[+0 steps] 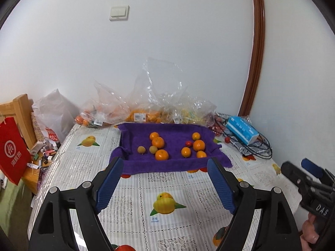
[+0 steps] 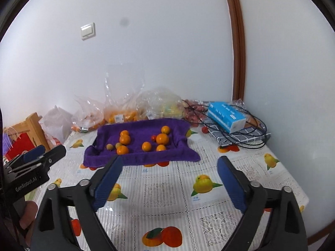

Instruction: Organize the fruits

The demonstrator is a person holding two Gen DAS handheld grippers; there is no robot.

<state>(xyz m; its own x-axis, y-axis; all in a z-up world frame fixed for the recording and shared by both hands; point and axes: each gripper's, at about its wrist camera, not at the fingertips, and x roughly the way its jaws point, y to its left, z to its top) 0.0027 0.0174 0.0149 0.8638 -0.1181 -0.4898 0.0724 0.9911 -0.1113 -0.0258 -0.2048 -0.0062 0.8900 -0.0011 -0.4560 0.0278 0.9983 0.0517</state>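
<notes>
the fruits lie on a purple towel (image 1: 146, 163) spread over a tray-like shape at the far middle of the bench (image 1: 167, 188), which wears a fruit-printed cloth. on the towel's left half sit three oranges (image 1: 158, 142) and two small tan fruits (image 1: 141, 149); on its right half sit four more oranges (image 1: 199, 145) with a small red tomato (image 1: 189, 143) touching the group. behind the towel, against the wall, clear plastic bags (image 1: 138, 113) hold more fruit. to the far right a blue tissue box (image 1: 242, 129) rests on a dark wire rack (image 1: 257, 150), with another small red fruit (image 1: 227, 139) on the bench beside it.

the left gripper (image 1: 165, 167) hovers over the near bench, its blue fingers (image 1: 108, 186) wide apart with nothing between them. the right gripper (image 2: 170, 165) hangs beside it, fingers (image 2: 230, 184) likewise spread and empty. both stand well apart from the fruit.
</notes>
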